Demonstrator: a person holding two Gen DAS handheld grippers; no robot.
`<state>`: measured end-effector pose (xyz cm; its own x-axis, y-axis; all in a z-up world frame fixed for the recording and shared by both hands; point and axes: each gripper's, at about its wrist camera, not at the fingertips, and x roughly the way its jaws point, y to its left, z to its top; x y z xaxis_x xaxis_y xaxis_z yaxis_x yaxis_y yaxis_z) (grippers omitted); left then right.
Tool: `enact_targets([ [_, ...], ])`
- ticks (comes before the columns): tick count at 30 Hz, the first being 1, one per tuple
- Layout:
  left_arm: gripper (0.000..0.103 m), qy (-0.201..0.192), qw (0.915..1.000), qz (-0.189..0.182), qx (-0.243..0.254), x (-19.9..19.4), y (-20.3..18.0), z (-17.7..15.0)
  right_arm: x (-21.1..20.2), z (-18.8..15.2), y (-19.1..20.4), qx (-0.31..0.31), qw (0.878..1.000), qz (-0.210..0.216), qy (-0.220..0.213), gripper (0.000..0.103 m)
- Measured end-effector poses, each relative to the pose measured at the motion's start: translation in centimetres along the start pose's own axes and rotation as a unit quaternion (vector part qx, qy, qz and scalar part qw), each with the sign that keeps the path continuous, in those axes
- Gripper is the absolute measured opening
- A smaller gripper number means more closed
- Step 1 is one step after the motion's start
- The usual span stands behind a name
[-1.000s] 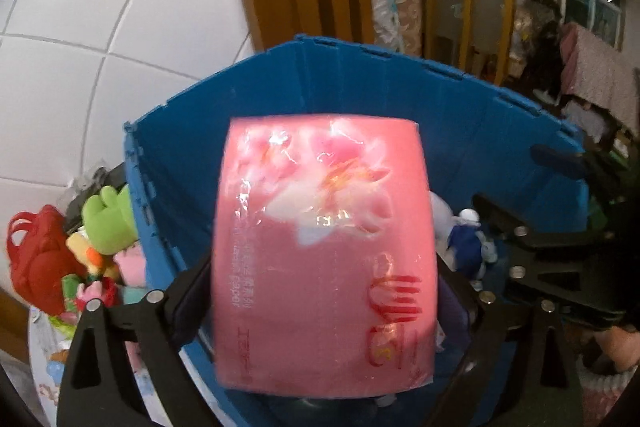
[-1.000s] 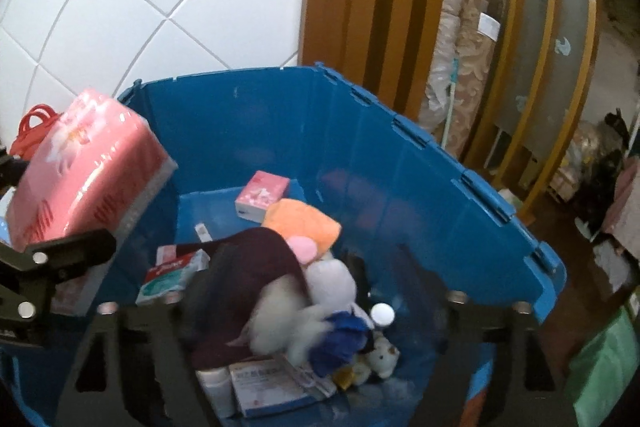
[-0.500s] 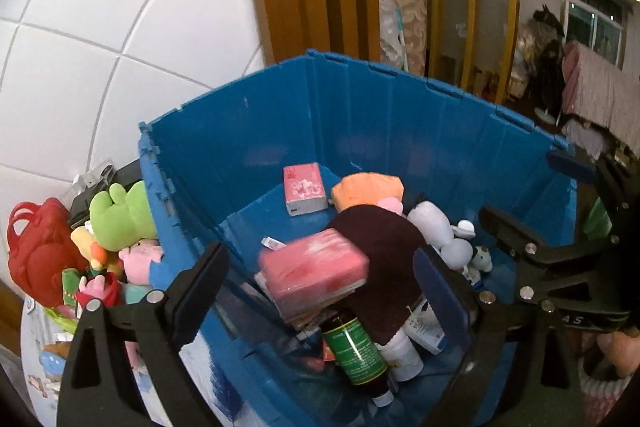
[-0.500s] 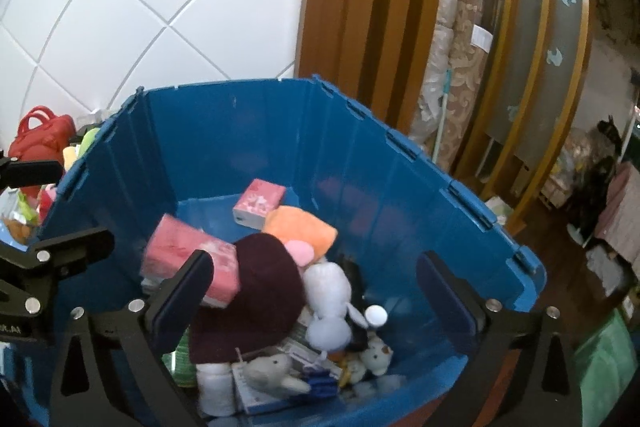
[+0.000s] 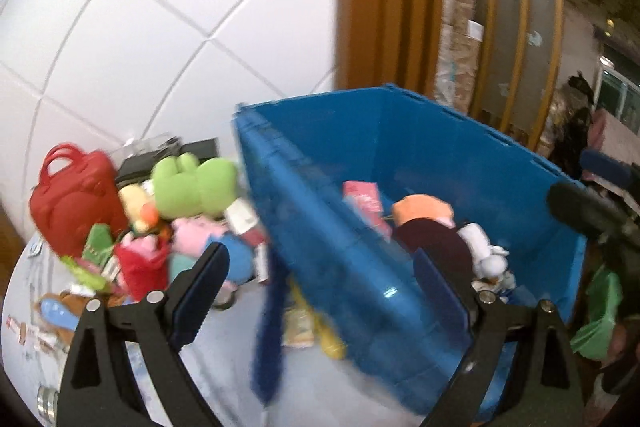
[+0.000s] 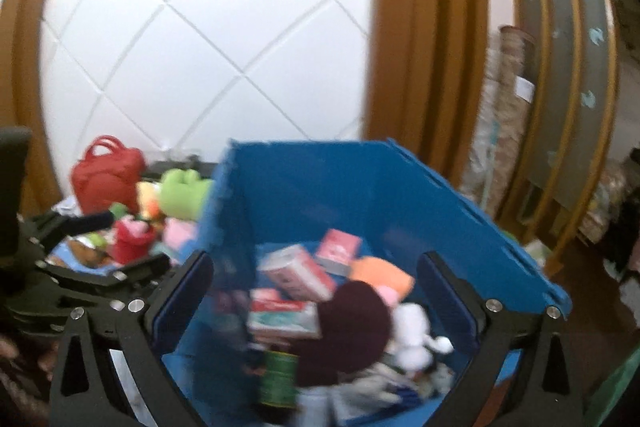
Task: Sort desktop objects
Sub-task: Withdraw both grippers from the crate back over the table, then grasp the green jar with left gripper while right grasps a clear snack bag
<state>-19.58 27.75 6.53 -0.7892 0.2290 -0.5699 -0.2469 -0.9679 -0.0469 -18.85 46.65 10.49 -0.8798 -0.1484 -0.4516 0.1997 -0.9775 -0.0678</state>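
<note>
Inside the big blue plastic crate (image 6: 400, 211), the pink rectangular tissue pack (image 6: 298, 273) had just landed among the sorted things, so one more object was done. At nine o'clock, plush toys (image 5: 192, 187) awaited. Both the left gripper (image 5: 320, 287) and the right gripper (image 6: 316, 291) were spread wide, empty.

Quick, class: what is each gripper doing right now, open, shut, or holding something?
Left gripper: open, holding nothing, at the blue bin.
Right gripper: open, holding nothing, over the bin.
</note>
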Motion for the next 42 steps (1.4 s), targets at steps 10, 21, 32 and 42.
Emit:
enact_targets([
  [10,0.094,0.037,0.9906,0.107,-0.076,-1.1,15.2,-5.8,1.6,1.6,12.0,-0.04,0.997,0.072,0.001,0.103],
  [21,0.094,0.131,0.9506,0.22,-0.176,-0.4,32.6,-18.0,11.2,-4.3,20.1,-0.006,0.989,0.106,0.104,0.103],
  [32,0.076,0.207,0.9384,0.192,-0.199,6.0,37.3,-26.5,19.2,-14.5,21.6,0.051,0.976,0.053,0.204,0.103],
  [42,0.046,0.244,0.9341,0.181,-0.187,10.4,38.2,-27.9,23.8,-18.7,19.4,0.082,0.965,-0.011,0.251,0.057],
])
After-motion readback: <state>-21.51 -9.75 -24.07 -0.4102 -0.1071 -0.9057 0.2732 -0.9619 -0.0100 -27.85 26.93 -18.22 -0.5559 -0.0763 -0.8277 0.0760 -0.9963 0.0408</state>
